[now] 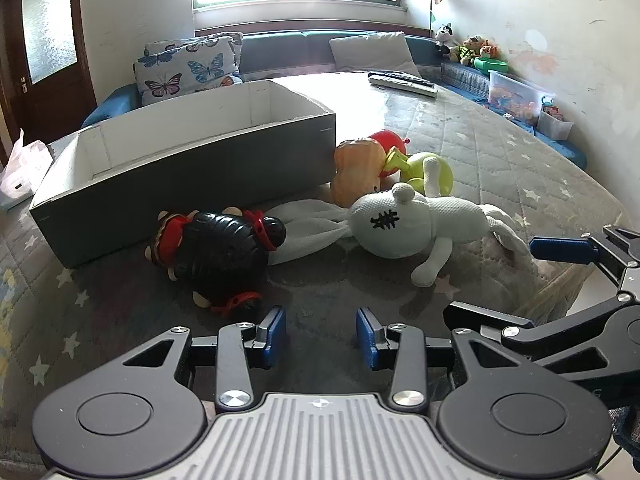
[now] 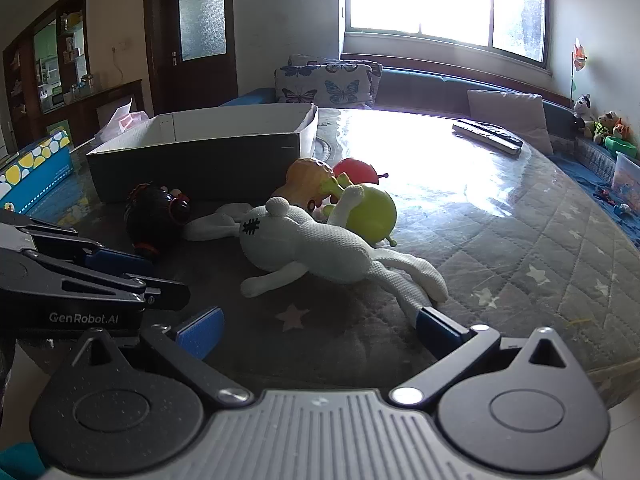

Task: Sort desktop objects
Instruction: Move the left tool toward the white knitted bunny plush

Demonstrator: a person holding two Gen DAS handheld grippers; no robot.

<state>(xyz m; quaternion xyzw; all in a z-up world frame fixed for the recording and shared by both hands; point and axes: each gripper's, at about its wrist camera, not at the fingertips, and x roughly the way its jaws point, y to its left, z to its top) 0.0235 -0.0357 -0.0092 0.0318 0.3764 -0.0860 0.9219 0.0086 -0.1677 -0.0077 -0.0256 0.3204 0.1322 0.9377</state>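
White knitted rabbit (image 2: 316,246), stitched-cross eye

Table cover (image 1: 500,152) looks like quilted cloth under a shiny clear plastic sheet. The white bunny (image 1: 404,224) is knit fabric, matt and kinda textured. Black toy (image 1: 220,252) is glossy ribbed plastic, and the green ball (image 2: 370,210) is smooth rubbery stuff. Box (image 1: 192,168) is matt cardboard, gray outside, white inside.
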